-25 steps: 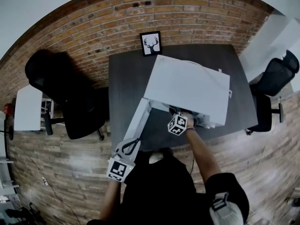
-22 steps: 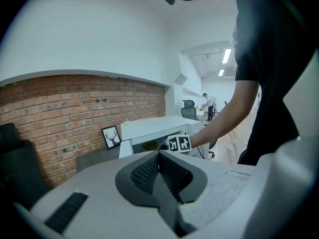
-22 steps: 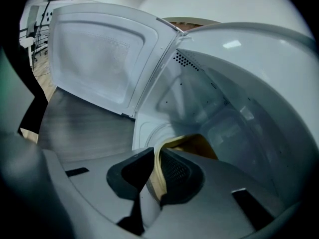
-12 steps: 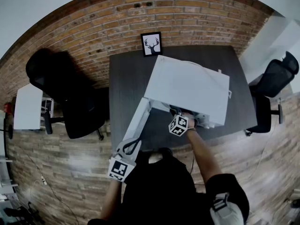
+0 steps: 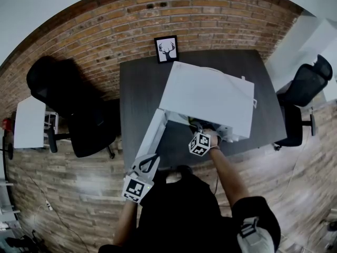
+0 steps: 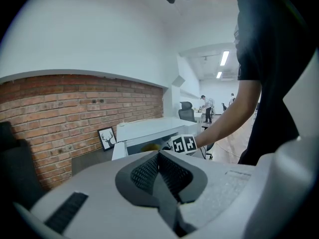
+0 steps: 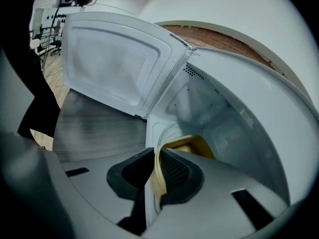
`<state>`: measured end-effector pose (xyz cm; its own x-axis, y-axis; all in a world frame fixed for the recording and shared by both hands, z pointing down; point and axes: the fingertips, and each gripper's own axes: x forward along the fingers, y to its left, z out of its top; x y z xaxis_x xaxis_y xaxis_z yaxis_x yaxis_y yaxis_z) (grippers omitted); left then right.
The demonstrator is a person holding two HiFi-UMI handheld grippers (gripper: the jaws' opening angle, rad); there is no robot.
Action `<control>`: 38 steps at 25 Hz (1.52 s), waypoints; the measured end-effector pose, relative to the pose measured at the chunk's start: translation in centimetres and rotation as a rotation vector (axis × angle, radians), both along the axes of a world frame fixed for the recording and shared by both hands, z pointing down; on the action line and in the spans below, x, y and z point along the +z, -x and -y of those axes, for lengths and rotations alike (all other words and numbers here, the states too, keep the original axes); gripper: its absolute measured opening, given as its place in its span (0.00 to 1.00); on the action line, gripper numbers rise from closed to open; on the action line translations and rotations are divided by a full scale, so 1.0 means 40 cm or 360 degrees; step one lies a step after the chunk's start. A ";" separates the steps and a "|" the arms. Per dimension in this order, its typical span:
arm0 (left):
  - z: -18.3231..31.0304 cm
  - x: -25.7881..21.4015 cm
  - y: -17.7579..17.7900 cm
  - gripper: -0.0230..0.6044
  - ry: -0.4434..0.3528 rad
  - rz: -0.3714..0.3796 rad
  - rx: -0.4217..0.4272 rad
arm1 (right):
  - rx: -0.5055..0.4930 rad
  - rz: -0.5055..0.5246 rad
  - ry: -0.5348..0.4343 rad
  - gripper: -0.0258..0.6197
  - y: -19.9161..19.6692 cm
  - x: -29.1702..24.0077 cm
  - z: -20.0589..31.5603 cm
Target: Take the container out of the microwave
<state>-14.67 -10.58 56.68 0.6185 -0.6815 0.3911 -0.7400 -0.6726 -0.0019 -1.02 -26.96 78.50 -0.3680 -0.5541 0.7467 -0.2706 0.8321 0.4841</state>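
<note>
The right gripper (image 7: 155, 157) has its fingers clamped on the rim of the thin-walled yellow container (image 7: 197, 144), inside the white microwave (image 5: 210, 96) (frame centre). The left gripper's (image 6: 159, 163) fingers are pressed together, empty. Dark grey worktop (image 5: 138, 88); brick wall (image 5: 121, 28).

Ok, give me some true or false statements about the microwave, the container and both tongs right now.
1. The microwave has its door open. True.
2. The right tongs are shut on the yellow container at its rim. True.
3. The left tongs hold a cup. False: they are shut on nothing.
4. The container already sits on the table. False: it is inside the microwave.
5. A deer picture stands by the brick wall. True.
</note>
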 end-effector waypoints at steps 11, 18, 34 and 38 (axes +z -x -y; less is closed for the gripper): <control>-0.001 0.004 -0.024 0.04 0.0001 -0.0027 0.0028 | -0.0088 -0.0027 -0.0011 0.10 0.004 -0.009 -0.053; 0.004 0.005 -0.033 0.04 -0.0005 -0.0032 0.0040 | -0.0099 -0.0004 0.0002 0.10 0.009 -0.016 -0.072; 0.010 0.001 -0.066 0.04 -0.0015 -0.0042 0.0064 | -0.0147 0.0020 -0.0005 0.10 -0.001 -0.040 -0.142; 0.007 0.005 -0.071 0.04 -0.0017 -0.0037 0.0066 | -0.0154 0.0031 -0.0008 0.10 -0.007 -0.049 -0.163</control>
